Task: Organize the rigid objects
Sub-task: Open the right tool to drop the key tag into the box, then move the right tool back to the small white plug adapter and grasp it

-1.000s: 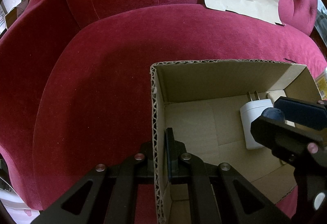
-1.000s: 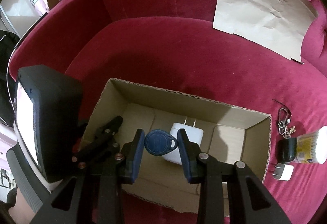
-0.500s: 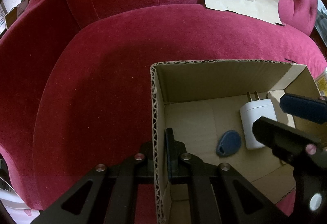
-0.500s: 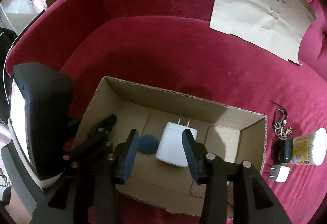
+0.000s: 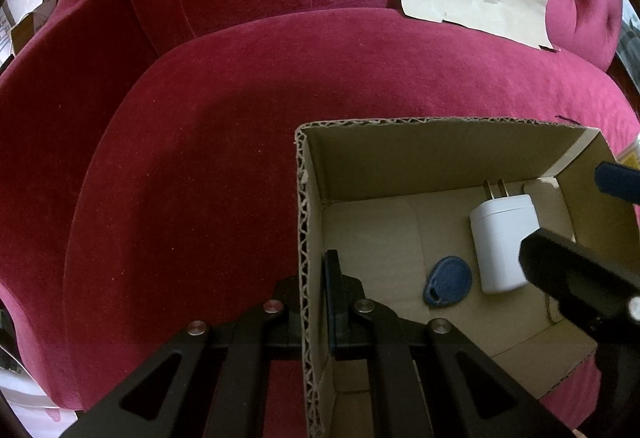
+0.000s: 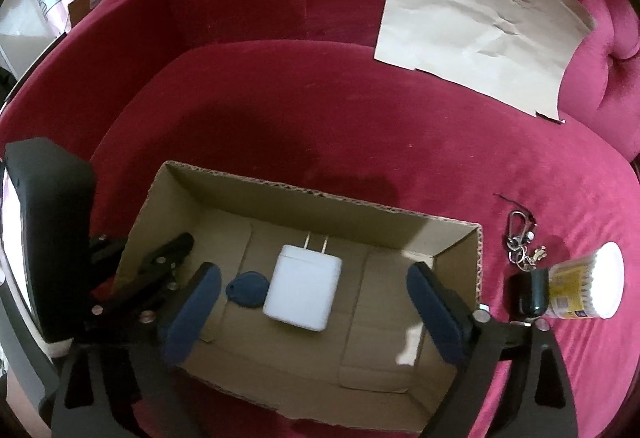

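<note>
left gripper (image 5: 314, 302) clamped on left wall of cardboard box (image 5: 303, 222). right gripper (image 6: 316, 314) spread wide above box interior, holding nothing. blue key fob (image 6: 247, 288) flat on box floor between the 2 grippers, touching white charger (image 6: 304, 287) below right gripper. keys (image 6: 520, 242), cotton swab tub (image 6: 588, 288) right of box.

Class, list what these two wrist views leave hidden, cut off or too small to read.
1. Right wrist view: the cardboard box near wall, hidden by the right gripper.
2. Right wrist view: label print on the cotton swab tub, too small.
3. Right wrist view: keyring trinkets, too small to identify.
4. Left wrist view: part of the white charger, covered by the right gripper's arm.
5. Left wrist view: swab tub cut off at the right edge.
</note>
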Available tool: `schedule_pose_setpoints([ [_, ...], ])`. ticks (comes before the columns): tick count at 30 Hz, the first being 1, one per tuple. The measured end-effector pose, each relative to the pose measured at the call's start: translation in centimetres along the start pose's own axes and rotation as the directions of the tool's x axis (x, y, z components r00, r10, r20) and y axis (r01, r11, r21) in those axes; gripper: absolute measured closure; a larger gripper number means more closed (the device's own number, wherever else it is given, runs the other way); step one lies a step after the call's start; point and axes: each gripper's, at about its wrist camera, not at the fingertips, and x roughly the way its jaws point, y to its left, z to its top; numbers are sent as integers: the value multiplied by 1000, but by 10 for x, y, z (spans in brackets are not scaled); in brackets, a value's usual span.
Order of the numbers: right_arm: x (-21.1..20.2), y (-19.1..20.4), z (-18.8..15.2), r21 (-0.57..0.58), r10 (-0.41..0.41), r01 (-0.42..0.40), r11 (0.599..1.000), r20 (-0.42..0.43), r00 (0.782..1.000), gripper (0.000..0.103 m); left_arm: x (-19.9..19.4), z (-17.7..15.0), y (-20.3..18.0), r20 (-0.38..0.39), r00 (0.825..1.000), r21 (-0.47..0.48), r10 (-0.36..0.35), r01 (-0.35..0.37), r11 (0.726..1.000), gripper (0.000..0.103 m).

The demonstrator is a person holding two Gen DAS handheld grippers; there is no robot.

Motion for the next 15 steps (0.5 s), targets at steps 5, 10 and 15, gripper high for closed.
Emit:
schedule_pose_setpoints([
  [5,-3,-5,1,7,0,0,1000,7,1000,0,0,0,0,0,1000,2,1,-1,1000,97],
  [10,-11,-8,2,11,-6,5,1000,22,1000,0,0,0,0,1,1000,2,1,-1,1000,97],
  [15,-23,-17,-2,29,-24,23,999,27,999,0,0,0,0,0,1000,1,1,-1,1000,97],
])
